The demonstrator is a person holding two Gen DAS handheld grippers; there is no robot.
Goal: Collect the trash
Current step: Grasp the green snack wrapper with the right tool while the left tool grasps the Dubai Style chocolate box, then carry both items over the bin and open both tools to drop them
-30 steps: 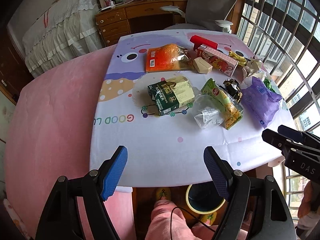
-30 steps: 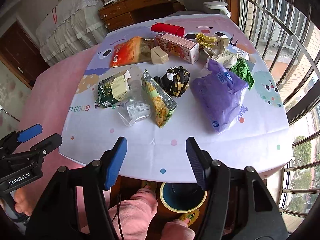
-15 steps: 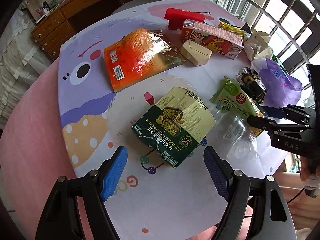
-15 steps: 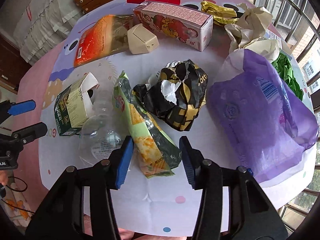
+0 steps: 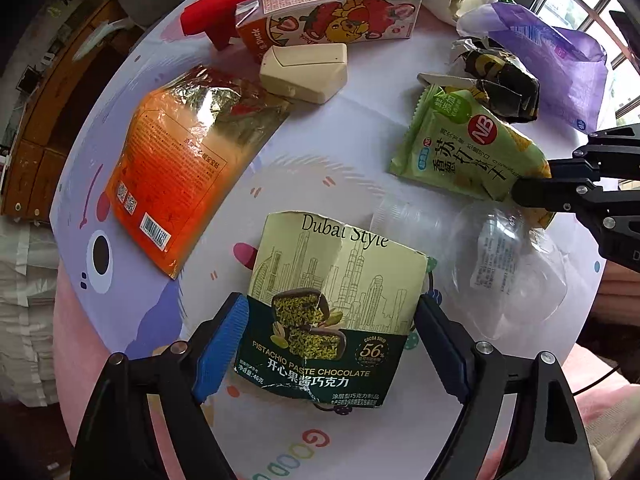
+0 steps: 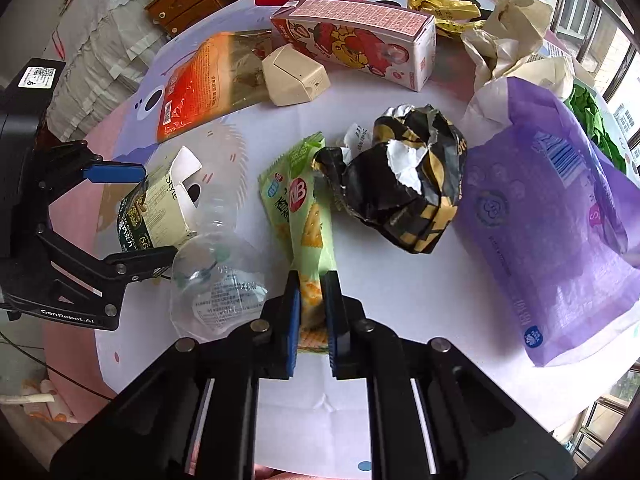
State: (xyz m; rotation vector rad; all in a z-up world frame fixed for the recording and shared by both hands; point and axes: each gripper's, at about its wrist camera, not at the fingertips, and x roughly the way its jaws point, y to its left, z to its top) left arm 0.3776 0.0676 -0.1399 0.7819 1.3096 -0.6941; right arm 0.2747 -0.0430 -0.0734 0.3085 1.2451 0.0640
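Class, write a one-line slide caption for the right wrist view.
Right tool shut on the green cracker packet; left tool open around the chocolate box.

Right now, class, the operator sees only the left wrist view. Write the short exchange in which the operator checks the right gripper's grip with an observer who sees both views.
Operator: Is the right gripper shut on the green cracker packet? I only see it side-on.
Observer: Yes. The right wrist view shows both pads pressed against the packet's near end.
Operator: Is the clear plastic bottle caught in that grip?
Observer: No. It lies beside the gripper's left finger, outside the jaws.
Operator: Is there anything beyond the purple bag?
Observer: A crumpled green wrapper lies at its far edge, toward the window.
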